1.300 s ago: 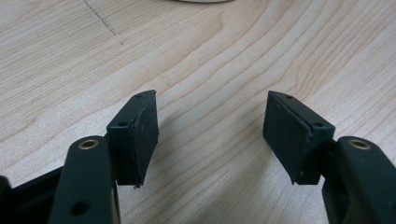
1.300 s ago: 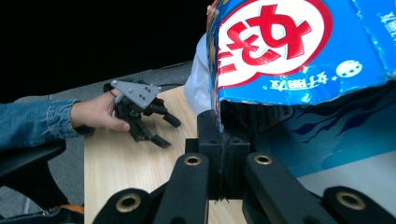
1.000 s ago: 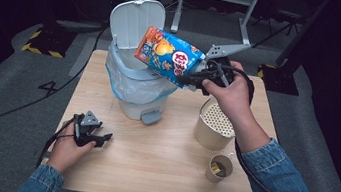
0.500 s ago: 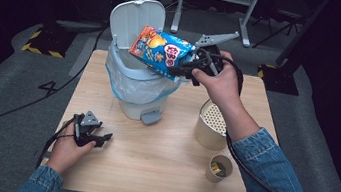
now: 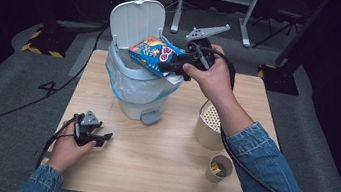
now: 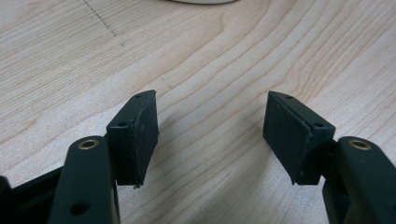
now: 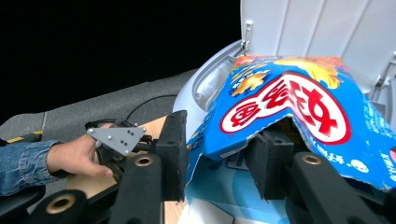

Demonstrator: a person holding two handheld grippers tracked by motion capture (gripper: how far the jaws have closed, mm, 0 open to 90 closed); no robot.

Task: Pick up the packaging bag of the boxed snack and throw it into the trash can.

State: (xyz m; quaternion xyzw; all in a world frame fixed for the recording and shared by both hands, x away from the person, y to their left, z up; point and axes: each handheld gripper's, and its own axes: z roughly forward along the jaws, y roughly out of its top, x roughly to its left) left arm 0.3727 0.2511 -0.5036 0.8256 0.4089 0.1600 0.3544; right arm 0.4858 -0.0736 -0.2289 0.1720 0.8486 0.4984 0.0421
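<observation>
Over the open bin (image 5: 135, 78), right gripper (image 5: 175, 66) jaws loosening around snack bag (image 5: 152, 53).

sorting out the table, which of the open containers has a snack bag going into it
The white lidded bin with the plastic liner: the blue snack bag sits at its mouth, between the right tool's opening jaws. The perforated tan cup and small paper cup stand apart.

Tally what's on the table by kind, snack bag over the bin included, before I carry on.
Bins: 1, white lidded bin
Snack bags: 1, blue bag
Cups and containers: 2, perforated-top container, small cup
Total: 4
</observation>
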